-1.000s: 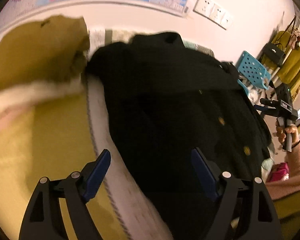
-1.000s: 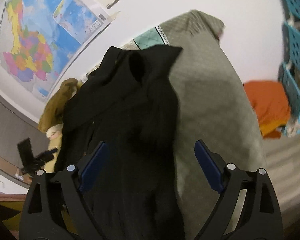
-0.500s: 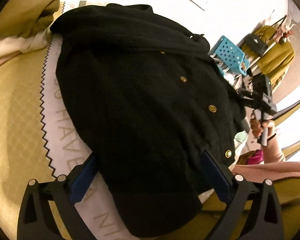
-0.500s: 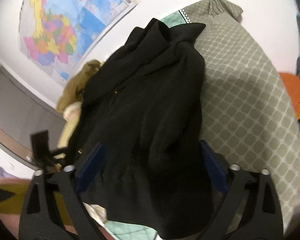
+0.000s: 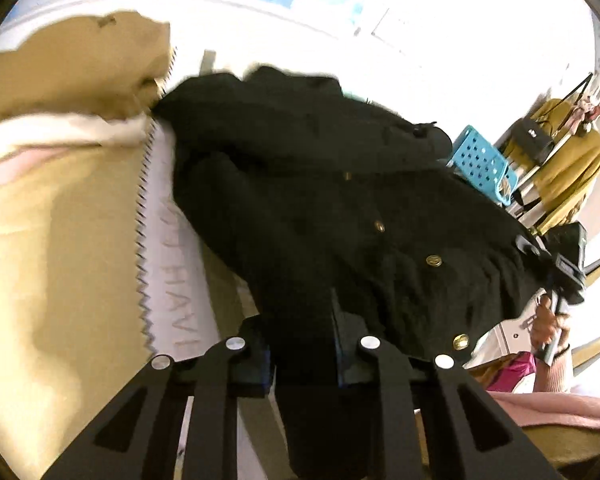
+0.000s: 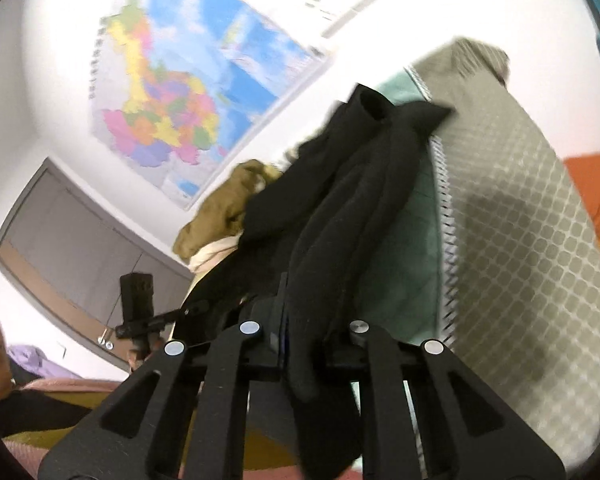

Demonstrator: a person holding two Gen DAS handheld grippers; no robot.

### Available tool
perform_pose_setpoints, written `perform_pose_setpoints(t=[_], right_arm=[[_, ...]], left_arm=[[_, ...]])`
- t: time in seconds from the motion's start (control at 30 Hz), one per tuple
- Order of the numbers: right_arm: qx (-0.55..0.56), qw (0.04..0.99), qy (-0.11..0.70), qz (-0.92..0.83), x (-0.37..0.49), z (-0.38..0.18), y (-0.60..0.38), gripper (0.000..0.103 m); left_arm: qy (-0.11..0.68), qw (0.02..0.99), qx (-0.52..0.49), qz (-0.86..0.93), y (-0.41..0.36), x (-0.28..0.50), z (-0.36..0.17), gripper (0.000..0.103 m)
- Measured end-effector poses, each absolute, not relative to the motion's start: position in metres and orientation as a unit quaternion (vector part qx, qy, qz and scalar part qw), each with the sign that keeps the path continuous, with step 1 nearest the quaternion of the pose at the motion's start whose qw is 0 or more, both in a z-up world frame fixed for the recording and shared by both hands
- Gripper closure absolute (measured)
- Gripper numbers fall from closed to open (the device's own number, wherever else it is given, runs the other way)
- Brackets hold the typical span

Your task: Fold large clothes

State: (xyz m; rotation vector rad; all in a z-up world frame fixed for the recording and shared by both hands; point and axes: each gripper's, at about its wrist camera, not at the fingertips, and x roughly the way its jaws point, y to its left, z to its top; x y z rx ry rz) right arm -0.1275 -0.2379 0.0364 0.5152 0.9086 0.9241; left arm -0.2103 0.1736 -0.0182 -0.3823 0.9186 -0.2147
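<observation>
Coat (image 5: 320,208) lies on the bed (image 5: 60,240); your left gripper (image 5: 302,344) and right gripper (image 6: 300,332) are both closing, hem cloth pinched between each pair of jaws.

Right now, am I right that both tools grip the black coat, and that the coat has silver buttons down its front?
Not quite: the buttons on the black coat are gold, as the left wrist view shows. Both the left tool and right tool do grip it.
</observation>
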Motion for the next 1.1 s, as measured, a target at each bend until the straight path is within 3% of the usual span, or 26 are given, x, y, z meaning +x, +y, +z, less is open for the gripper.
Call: perform_pose_setpoints(t=[0.2, 0.5, 0.6, 0.63, 0.7, 0.77, 0.83, 0.9, 0.97, 1.03, 1.1], right_arm=[[0.19, 0.767, 0.411, 0.454, -0.175, 0.068, -0.235, 0.09], [0.235, 0.712, 0.535, 0.389, -0.168, -0.036, -0.24, 0.062], [0.246, 0.711, 0.533, 0.387, -0.174, -0.042, -0.248, 0.046], [0.237, 0.714, 0.536, 0.384, -0.176, -0.042, -0.248, 0.036], [0.224, 0.713, 0.535, 0.394, -0.181, -0.041, -0.243, 0.031], [0.207, 0.715, 0.533, 0.402, -0.184, -0.038, -0.234, 0.027], [0.199, 0.714, 0.532, 0.409, -0.185, -0.038, -0.227, 0.027], [0.192, 0.711, 0.534, 0.414, -0.186, -0.04, -0.22, 0.048], [0.199, 0.703, 0.538, 0.42, -0.187, -0.043, -0.217, 0.077], [0.216, 0.697, 0.531, 0.43, -0.188, -0.041, -0.218, 0.082], [0.234, 0.696, 0.516, 0.44, -0.187, -0.033, -0.218, 0.088]], left_arm=[[0.433, 0.88, -0.16, -0.107, 0.185, -0.244, 0.003, 0.083], [0.513, 0.846, -0.13, -0.072, 0.193, -0.245, -0.059, 0.072], [0.513, 0.845, -0.135, -0.071, 0.202, -0.253, -0.065, 0.058], [0.514, 0.845, -0.133, -0.069, 0.203, -0.255, -0.066, 0.053], [0.516, 0.84, -0.142, -0.09, 0.205, -0.259, -0.069, 0.031], [0.518, 0.838, -0.142, -0.099, 0.205, -0.257, -0.072, 0.025], [0.516, 0.841, -0.125, -0.105, 0.197, -0.258, -0.073, 0.024], [0.513, 0.843, -0.115, -0.108, 0.188, -0.258, -0.073, 0.03], [0.512, 0.846, -0.108, -0.101, 0.185, -0.26, -0.073, 0.064], [0.506, 0.848, -0.125, -0.098, 0.185, -0.256, -0.07, 0.081], [0.494, 0.857, -0.117, -0.086, 0.181, -0.256, -0.061, 0.082]])
